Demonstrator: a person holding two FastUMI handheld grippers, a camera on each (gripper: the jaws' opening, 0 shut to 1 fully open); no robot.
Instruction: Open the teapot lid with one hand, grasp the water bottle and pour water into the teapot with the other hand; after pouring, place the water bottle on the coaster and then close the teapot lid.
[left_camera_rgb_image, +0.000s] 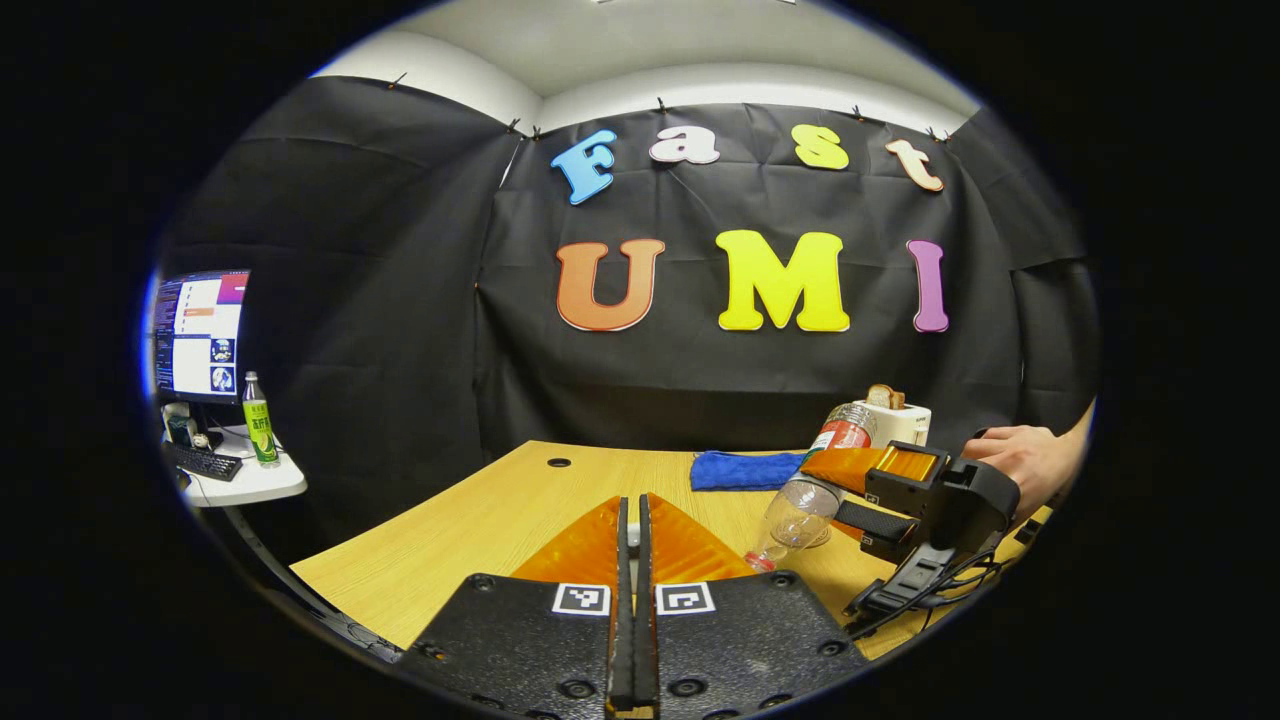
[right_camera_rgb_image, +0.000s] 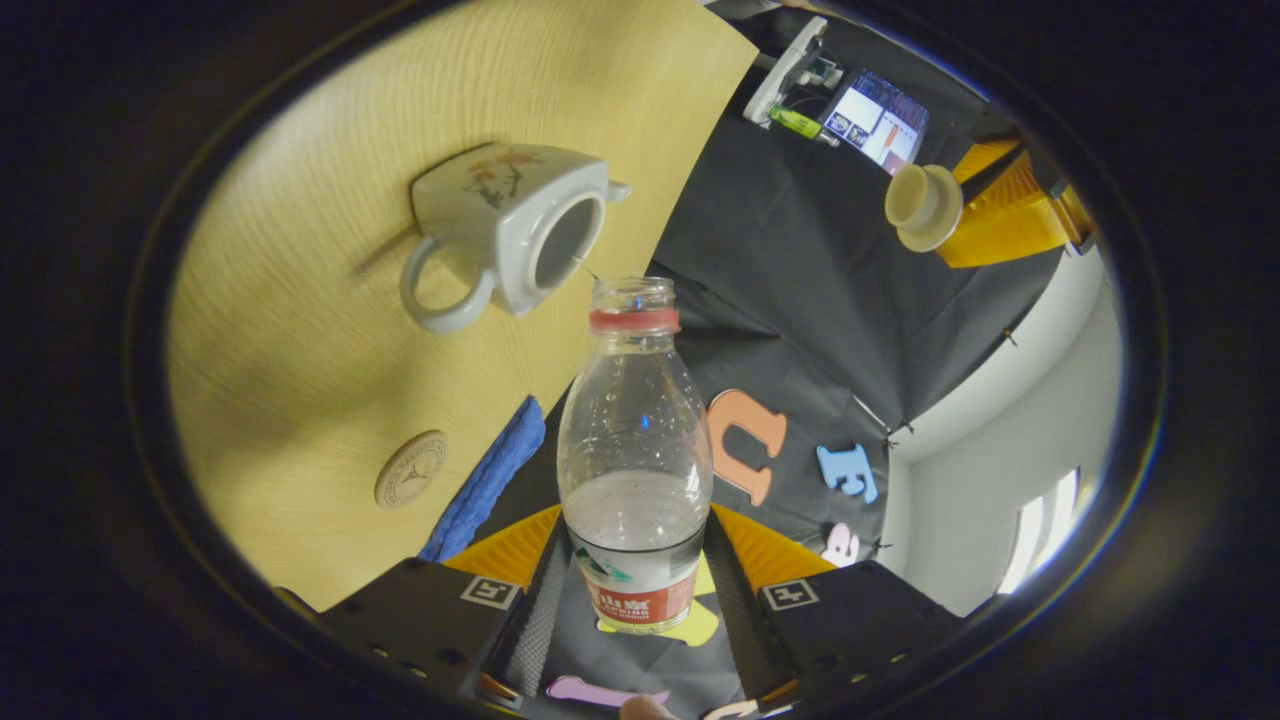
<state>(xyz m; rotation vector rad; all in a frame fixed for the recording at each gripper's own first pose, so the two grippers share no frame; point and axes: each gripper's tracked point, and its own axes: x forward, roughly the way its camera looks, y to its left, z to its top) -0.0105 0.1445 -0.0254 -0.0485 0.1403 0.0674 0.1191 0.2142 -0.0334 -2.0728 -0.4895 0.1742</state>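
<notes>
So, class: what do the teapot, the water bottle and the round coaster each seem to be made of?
Teapot: probably glazed ceramic; its white surface is glossy and carries a painted floral motif.
Water bottle: clear thin plastic; you can see through it to the water inside, and it has a printed label.
Coaster: possibly wood or cork; it is tan and matte with a stamped mark.

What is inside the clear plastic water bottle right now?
The clear plastic water bottle holds some water pooled near its labelled base, droplets on the walls above. The label hides the rest.

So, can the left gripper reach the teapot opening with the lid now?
Probably not: the water bottle, tilted in the right gripper, has its mouth right by the teapot opening and blocks the lid.
</notes>
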